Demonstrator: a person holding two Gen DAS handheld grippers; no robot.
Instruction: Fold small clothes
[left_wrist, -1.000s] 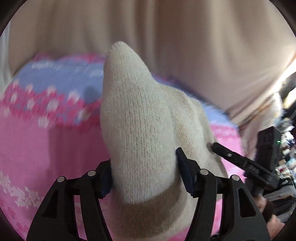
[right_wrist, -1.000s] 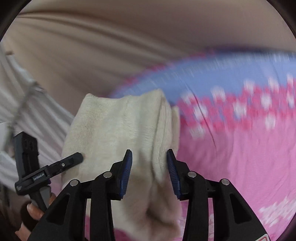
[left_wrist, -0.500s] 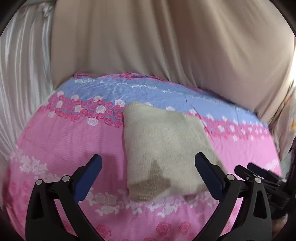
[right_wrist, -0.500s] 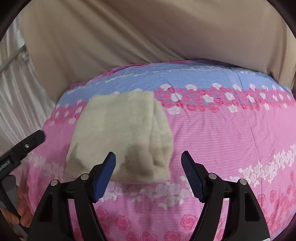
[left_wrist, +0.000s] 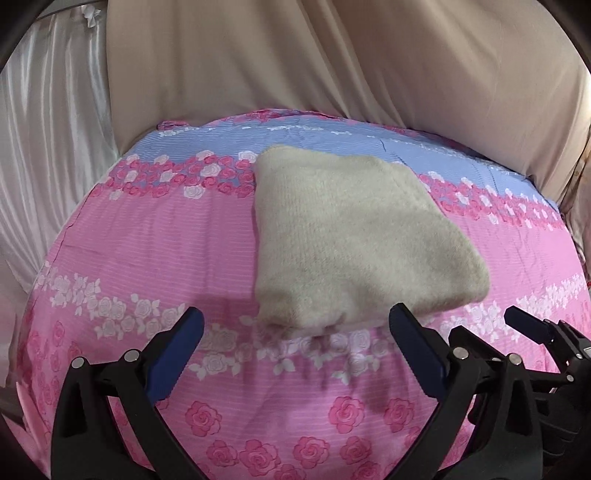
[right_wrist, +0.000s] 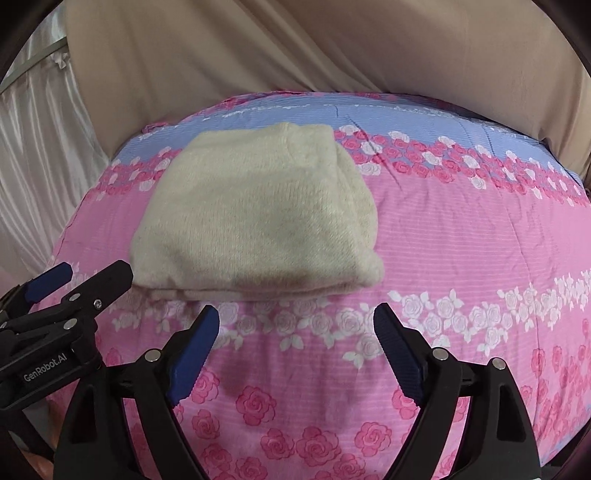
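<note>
A cream knitted garment (left_wrist: 354, 236) lies folded into a thick rectangle on the pink and blue floral bedspread (left_wrist: 147, 258). It also shows in the right wrist view (right_wrist: 258, 218). My left gripper (left_wrist: 295, 339) is open and empty, just short of the garment's near edge. My right gripper (right_wrist: 295, 332) is open and empty, also just short of the near edge. The right gripper shows at the lower right of the left wrist view (left_wrist: 535, 332). The left gripper shows at the lower left of the right wrist view (right_wrist: 74, 280).
A beige curtain (left_wrist: 332, 55) hangs behind the bed. A white satin curtain (left_wrist: 44, 147) hangs on the left. The bedspread (right_wrist: 461, 258) stretches bare to the right of the garment.
Both grippers let go of the garment, opened wide and drew back toward the near side. The folded garment now rests flat on the bedspread.
</note>
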